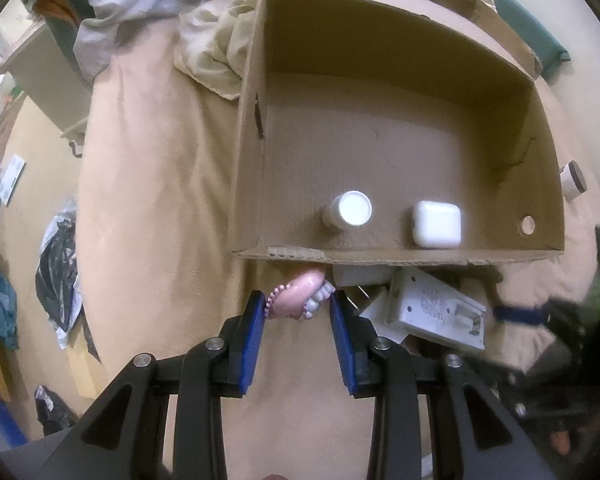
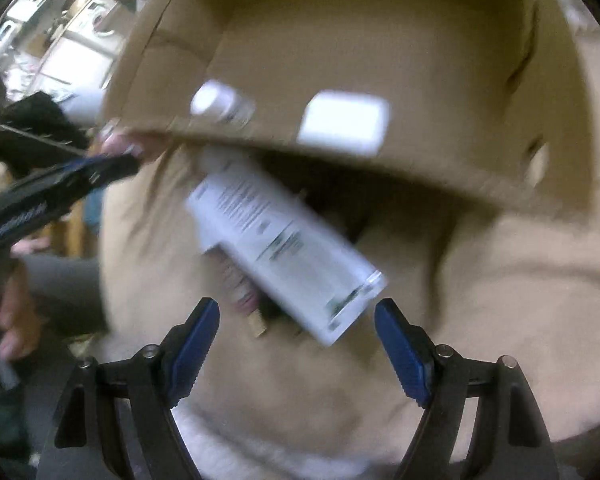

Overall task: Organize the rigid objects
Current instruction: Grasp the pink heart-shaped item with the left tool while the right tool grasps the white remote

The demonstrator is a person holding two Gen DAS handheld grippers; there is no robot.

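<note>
The left gripper (image 1: 299, 305) was clamped on a pink denture model (image 1: 298, 295) just outside the cardboard box (image 1: 380, 152)'s near wall; it looked light, rigid and glossy, so probably slippery, best pinched across the gum; the right gripper (image 2: 296, 312) stood wide open above a white printed carton (image 2: 284, 240), holding nothing.

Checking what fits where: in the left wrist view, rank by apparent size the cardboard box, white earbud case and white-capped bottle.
1. cardboard box
2. white earbud case
3. white-capped bottle, only slightly smaller; both sit similarly far away.
</note>
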